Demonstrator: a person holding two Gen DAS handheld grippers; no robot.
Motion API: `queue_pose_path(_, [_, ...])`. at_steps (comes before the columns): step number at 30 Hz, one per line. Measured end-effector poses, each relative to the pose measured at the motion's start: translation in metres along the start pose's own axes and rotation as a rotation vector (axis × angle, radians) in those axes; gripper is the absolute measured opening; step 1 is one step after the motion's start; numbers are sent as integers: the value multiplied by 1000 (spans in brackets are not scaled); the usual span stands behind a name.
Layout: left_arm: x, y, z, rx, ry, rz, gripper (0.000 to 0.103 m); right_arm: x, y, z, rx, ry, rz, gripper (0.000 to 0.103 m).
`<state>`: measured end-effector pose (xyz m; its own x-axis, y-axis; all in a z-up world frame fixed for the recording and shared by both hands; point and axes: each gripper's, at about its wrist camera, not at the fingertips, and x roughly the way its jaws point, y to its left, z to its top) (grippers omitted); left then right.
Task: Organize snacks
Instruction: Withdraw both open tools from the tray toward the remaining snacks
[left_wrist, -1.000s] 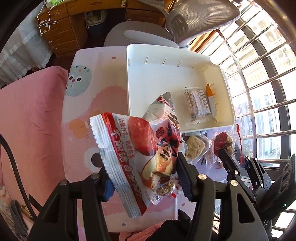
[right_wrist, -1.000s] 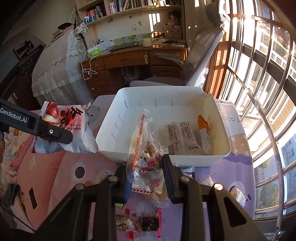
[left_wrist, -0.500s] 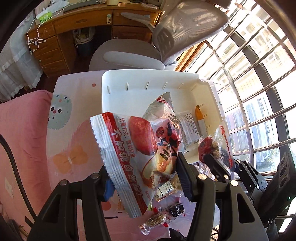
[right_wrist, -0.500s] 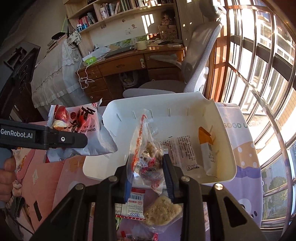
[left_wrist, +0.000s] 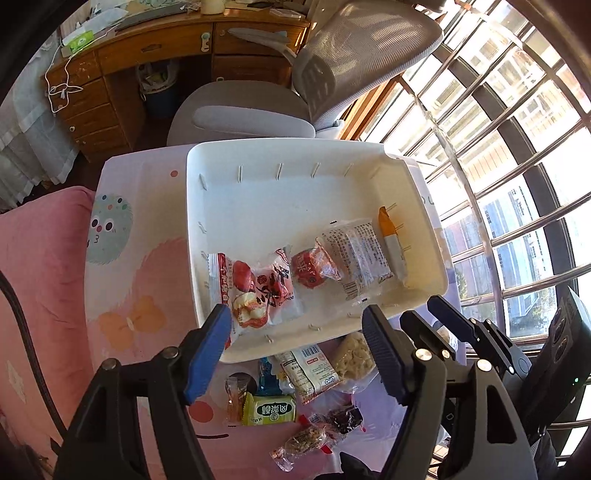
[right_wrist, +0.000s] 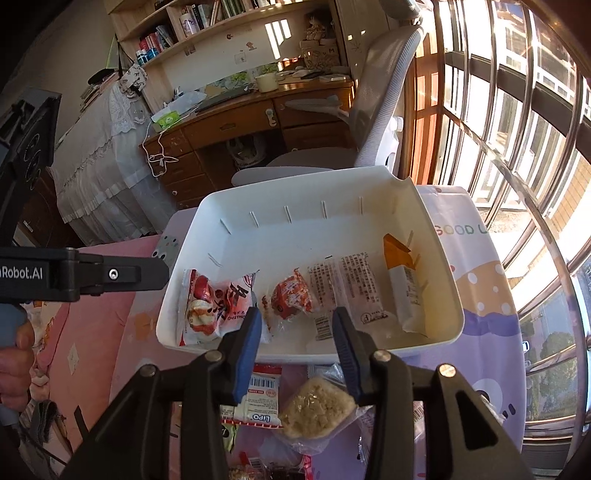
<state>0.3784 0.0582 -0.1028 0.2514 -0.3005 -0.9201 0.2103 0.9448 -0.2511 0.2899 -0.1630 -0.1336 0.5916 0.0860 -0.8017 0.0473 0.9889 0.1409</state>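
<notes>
A white bin (left_wrist: 424, 206) stands on the cartoon-print table. In it lie a red-and-white snack bag (left_wrist: 258, 291) at the near left, a small red snack pack (left_wrist: 310, 269), a clear printed pack (left_wrist: 358, 251) and an orange-and-white stick pack (left_wrist: 391, 240). My left gripper (left_wrist: 297, 321) hovers over the bin's near rim, its jaws opening with nothing between them. In the right wrist view my right gripper (right_wrist: 295, 317) hangs above the same rim, jaws opening and empty, with the small red snack pack (right_wrist: 291, 295) just beyond and the red-and-white bag (right_wrist: 214, 306) to its left.
Loose snacks lie on the table in front of the bin: a green pack (left_wrist: 269, 410), a LIPO pack (right_wrist: 258, 398), a rice cake (right_wrist: 314, 410) and dark wrapped pieces (left_wrist: 332, 424). A grey office chair (left_wrist: 240, 118) and wooden desk (right_wrist: 240, 122) stand behind. Window bars run along the right.
Both grippers let go: the red-and-white bag left the left jaws and the clear pack with the red snack left the right jaws; both now lie in the bin. Both jaws have widened.
</notes>
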Motion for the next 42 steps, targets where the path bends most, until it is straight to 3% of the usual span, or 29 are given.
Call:
queue_pose_path(9, [-21,-17,-29,62,3,-31,72,-26,-10,-22,61,19,-43,48])
queue_pose_path(18, [-26,-34,-71,132,46,-46,73,-53,-22,-70,152,71,-91,53])
queue_pose_path(28, [-24,-43,-108,143,100,-55,75,-68,-37,-116,255,144,-114,57])
queue_pose_path(42, [4,-35,-154,12,198,-20,79,-64,-80,-156,336,281,-136,67])
